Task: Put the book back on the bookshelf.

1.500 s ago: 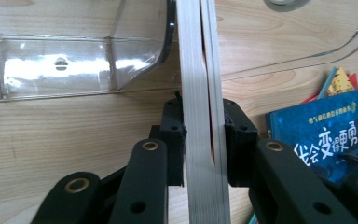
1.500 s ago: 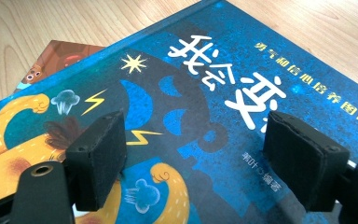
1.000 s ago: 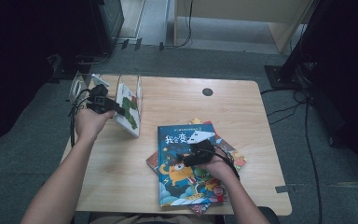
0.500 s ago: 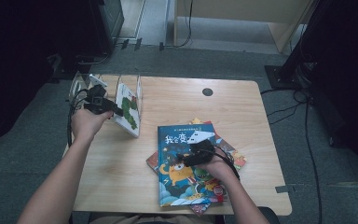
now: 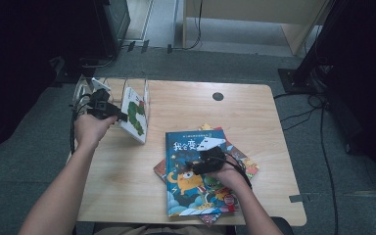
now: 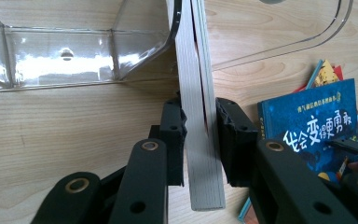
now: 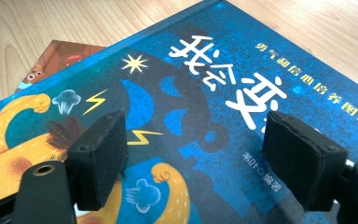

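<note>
As the left gripper (image 6: 200, 140) jaws have just been closing, we see them clamped on the upright book (image 6: 200, 116) by the clear rack (image 6: 65, 56); right gripper (image 7: 196, 158) jaws apart over blue book (image 7: 223, 140), w/ nothing gripped.

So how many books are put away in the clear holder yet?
One book stands at the clear rack, with the left gripper closing on it. The right gripper hovers open over the blue book. That one and the pile underneath are left.

Each hand-held gripper (image 5: 108, 108) is black, with brass-ringed pivot holes and foam-like pads. Black cables trail behind. Forearms are bare.
</note>
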